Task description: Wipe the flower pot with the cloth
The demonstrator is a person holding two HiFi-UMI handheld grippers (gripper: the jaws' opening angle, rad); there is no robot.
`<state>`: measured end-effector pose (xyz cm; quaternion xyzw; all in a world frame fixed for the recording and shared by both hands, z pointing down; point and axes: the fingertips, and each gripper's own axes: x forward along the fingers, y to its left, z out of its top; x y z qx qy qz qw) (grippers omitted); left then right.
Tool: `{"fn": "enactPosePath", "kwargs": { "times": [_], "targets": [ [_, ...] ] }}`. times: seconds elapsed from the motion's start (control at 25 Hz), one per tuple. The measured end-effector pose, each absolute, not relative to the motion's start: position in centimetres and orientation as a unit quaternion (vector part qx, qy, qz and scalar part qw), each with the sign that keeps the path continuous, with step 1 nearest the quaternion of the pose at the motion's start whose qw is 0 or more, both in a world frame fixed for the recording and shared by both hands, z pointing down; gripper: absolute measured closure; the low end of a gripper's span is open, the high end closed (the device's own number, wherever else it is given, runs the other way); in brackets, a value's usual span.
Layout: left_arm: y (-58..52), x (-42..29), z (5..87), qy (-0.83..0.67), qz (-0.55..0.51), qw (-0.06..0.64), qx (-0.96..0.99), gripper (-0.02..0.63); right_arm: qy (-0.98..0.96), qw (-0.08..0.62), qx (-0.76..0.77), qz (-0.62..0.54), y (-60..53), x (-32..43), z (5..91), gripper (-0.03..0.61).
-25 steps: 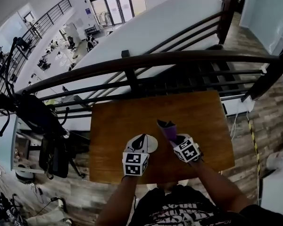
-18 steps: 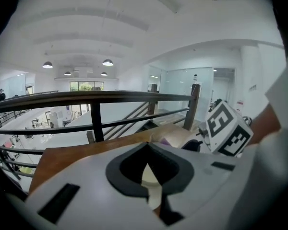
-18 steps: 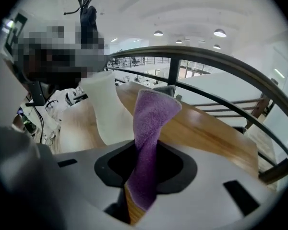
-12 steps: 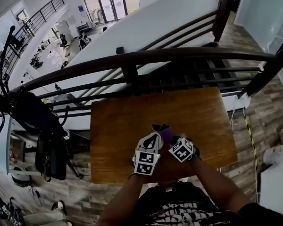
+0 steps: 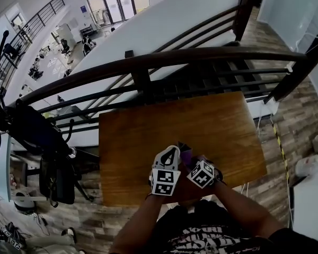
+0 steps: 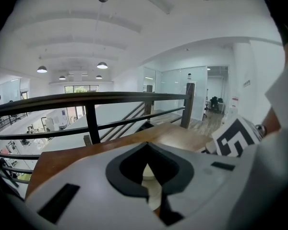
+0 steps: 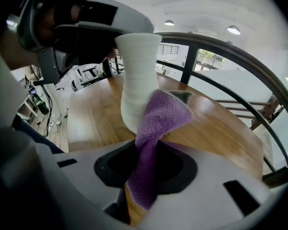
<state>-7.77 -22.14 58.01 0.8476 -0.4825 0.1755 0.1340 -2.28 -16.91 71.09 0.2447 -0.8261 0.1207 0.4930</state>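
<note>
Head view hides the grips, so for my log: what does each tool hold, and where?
The left tool grips the flower pot by its top rim. The right tool pinches the purple cloth near one end; the free end lies against the pot.
</note>
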Motion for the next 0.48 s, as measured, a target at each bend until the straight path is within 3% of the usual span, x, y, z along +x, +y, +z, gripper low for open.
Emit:
{"fn": "enactPosePath", "kwargs": {
  "times": [0.48],
  "targets": [
    [-22.4, -7.5, 58.1, -0.475, 0.157, 0.137, 0.855, 0.614, -0.852, 0.494, 0.132, 0.116, -9.8, -8.1, 71.8, 0.482]
  ]
}}
